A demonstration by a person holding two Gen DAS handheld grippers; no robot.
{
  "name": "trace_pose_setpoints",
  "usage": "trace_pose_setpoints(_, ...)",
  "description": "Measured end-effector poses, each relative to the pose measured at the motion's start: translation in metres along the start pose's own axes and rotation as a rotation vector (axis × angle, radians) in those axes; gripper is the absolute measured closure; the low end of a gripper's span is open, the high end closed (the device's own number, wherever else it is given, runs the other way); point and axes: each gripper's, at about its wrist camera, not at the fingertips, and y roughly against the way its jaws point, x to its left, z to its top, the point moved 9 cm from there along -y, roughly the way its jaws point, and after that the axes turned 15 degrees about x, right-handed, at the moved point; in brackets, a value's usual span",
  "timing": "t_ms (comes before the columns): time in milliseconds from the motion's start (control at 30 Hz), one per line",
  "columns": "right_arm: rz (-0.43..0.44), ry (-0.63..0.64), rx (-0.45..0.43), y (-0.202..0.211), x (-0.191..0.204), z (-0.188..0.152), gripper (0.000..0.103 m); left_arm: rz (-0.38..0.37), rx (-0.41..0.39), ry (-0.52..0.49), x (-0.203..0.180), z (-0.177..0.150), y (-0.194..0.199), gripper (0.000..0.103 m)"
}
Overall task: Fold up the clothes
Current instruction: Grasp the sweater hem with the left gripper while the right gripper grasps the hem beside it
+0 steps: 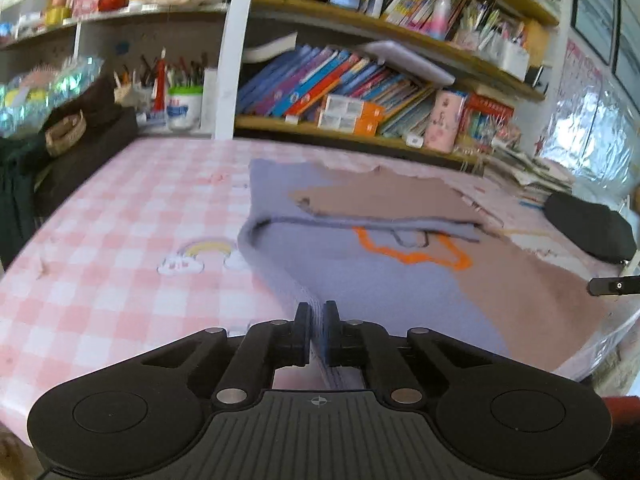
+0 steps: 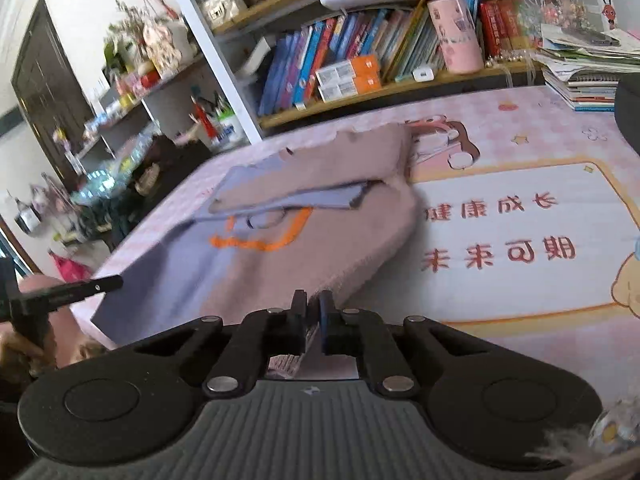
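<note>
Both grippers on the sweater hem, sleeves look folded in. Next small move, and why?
Probably lift the near hem and carry it forward toward the collar. The left gripper and right gripper are each shut on the near edge of the sweater, whose sleeves already lie folded across its far half on the table; the lower half lies unfolded.
</note>
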Motion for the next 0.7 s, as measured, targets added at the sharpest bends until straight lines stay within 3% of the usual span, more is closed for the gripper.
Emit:
trace_pose_setpoints(133,-0.003,-0.046,0.054,-0.014,-0.010,-0.013,0.093,0.004,0.059,0.031,0.009,-0.013,-0.008,0.088)
trace_pose_setpoints(200,0.008,-0.078,0.069,-0.019,-0.015,-0.017,0.082,-0.006,0.085,0.047,0.013,-0.017,-0.010,0.080)
trace_pose_setpoints(233,0.014,-0.093,0.077,-0.021,-0.017,-0.020,0.070,-0.019,0.092,0.050,0.014,-0.019,-0.011,0.075)
trace_pose_setpoints(267,0.026,-0.098,0.079,-0.022,-0.017,-0.021,0.065,-0.032,0.095,0.053,0.014,-0.021,-0.011,0.073)
trace_pose_setpoints(400,0.062,-0.111,0.078,-0.027,-0.015,-0.023,0.065,-0.068,0.088,0.064,0.012,-0.021,-0.012,0.068)
trace_pose_setpoints(433,0.069,-0.116,0.077,-0.028,-0.015,-0.022,0.067,-0.076,0.087,0.065,0.010,-0.020,-0.014,0.069)
trace_pose_setpoints(467,0.063,-0.127,0.077,-0.030,-0.016,-0.021,0.078,-0.082,0.084,0.069,0.010,-0.019,-0.015,0.071)
trace_pose_setpoints(500,0.056,-0.138,0.077,-0.031,-0.018,-0.020,0.087,-0.083,0.082,0.073,0.010,-0.018,-0.017,0.076)
trace_pose_setpoints(533,0.054,-0.150,0.073,-0.032,-0.020,-0.019,0.092,-0.076,0.082,0.076,0.012,-0.016,-0.020,0.091)
trace_pose_setpoints(567,0.052,-0.163,0.069,-0.033,-0.022,-0.018,0.093,-0.072,0.083,0.078,0.014,-0.015,-0.022,0.097)
trace_pose_setpoints(700,0.065,-0.133,-0.010,-0.017,-0.015,0.000,0.093,-0.129,0.018,0.095,0.014,0.005,-0.007,0.098)
